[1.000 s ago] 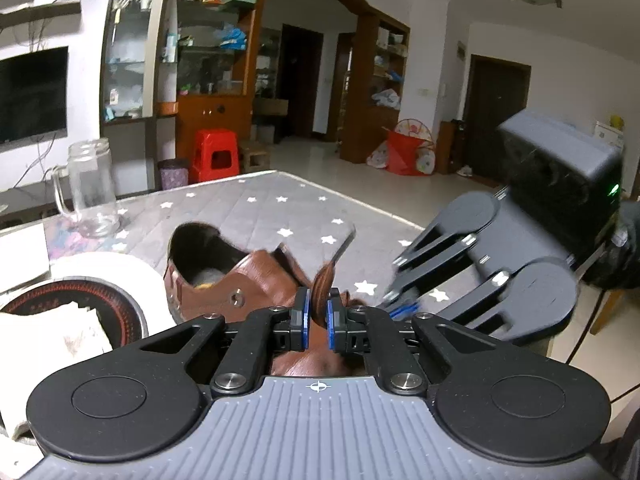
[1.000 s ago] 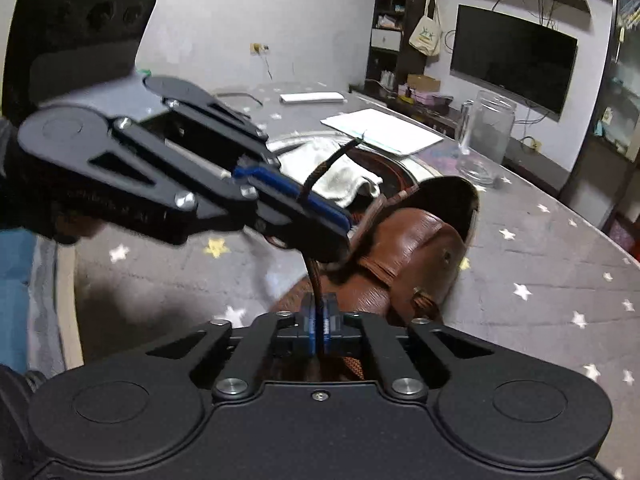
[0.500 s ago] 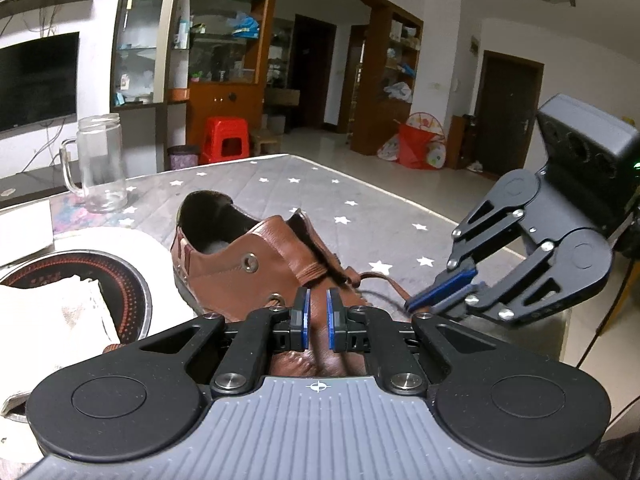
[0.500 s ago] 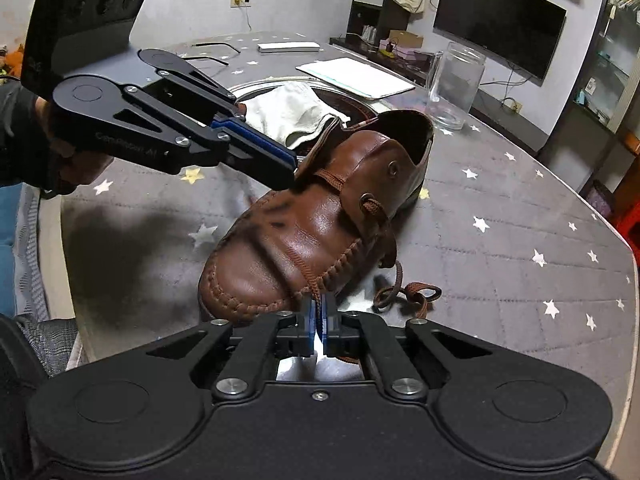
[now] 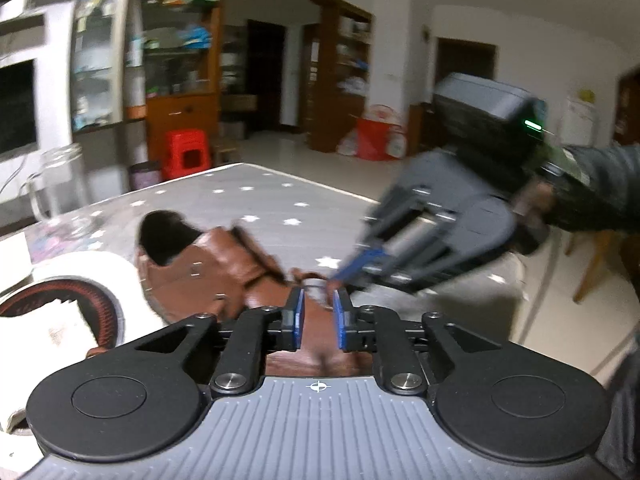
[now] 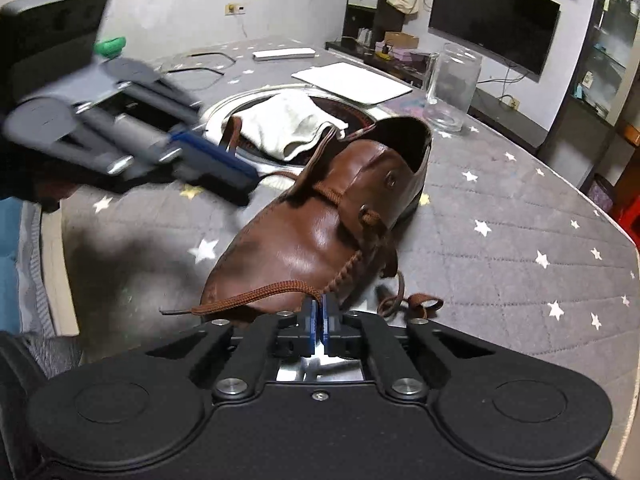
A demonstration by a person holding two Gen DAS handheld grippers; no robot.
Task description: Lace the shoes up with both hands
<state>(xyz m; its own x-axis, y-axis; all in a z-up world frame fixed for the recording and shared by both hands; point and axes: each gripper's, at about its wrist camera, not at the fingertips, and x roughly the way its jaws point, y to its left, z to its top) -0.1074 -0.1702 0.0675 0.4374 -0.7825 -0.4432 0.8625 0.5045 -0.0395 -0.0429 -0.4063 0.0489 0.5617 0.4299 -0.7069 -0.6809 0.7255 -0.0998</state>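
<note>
Shoe [image 6: 320, 216]: your right gripper [image 6: 319, 322], nearly shut at its toe, pinches the lace [image 6: 256, 294] taut; your left gripper [image 5: 318, 318], beside its tongue, gapes empty.

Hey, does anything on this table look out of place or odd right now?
Yes: a brown leather shoe sits on the star-patterned tablecloth beside a round cooktop with a white cloth on it. Its brown lace trails loose, untied.

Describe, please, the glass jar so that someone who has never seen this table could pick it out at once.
Start at the grey star-patterned table and find the brown leather shoe in its middle. Beyond the shoe's open heel, toward the wall-mounted television, stands the glass jar, next to a flat white sheet. It is the only upright, see-through object there, and it looks empty.
</note>
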